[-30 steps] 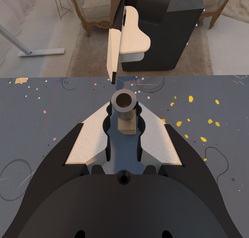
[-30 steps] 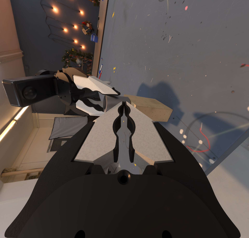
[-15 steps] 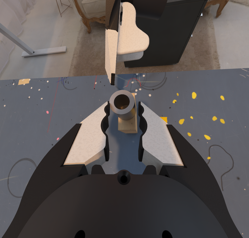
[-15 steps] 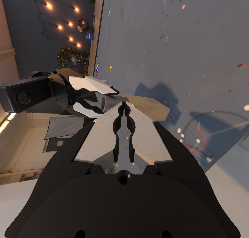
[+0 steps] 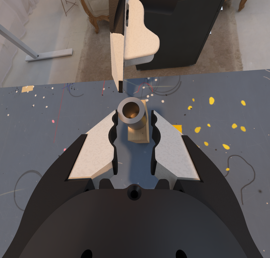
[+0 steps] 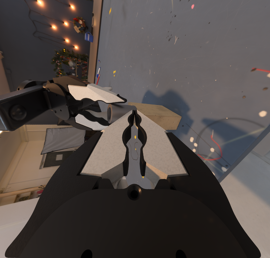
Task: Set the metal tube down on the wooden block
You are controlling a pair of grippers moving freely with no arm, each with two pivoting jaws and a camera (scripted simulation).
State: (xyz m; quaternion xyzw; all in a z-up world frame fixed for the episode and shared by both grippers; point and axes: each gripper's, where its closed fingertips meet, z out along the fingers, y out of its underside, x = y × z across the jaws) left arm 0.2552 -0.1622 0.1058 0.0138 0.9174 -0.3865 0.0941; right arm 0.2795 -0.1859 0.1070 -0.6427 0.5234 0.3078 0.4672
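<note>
- Left gripper (image 5: 134, 115): fingers spread wide, nothing clamped. The tube sits between the tips; a clear gap shows on the right side, while the left tip is very close to the tube wall. Contact there can't be confirmed from this angle.
- Metal tube (image 5: 132, 115): grey, short, thick-walled, open bore facing the left wrist camera. It stands upright on the wooden block (image 5: 138, 135), long axis normal to the tabletop (image 5: 43, 134), pointing toward the left gripper's body.
- Right wrist view shows the same thing from the side: tube (image 6: 116, 113) standing off the block (image 6: 157, 115) with its open end toward the left gripper (image 6: 111, 110), one finger on either side of it.
- Block: pale wood, rectangular, lying flat on the grey paint-spattered tabletop, its long axis running away from the left camera. The tube sits on the far half, slightly left of the block's centreline.
- Right gripper (image 6: 134, 112): fingers together at the tips, holding nothing. It is just beside the tube and block, tips near the tube's base.
- In the left wrist view, the right gripper (image 5: 120, 89) hangs edge-on just beyond the tube, tips above the tabletop.
</note>
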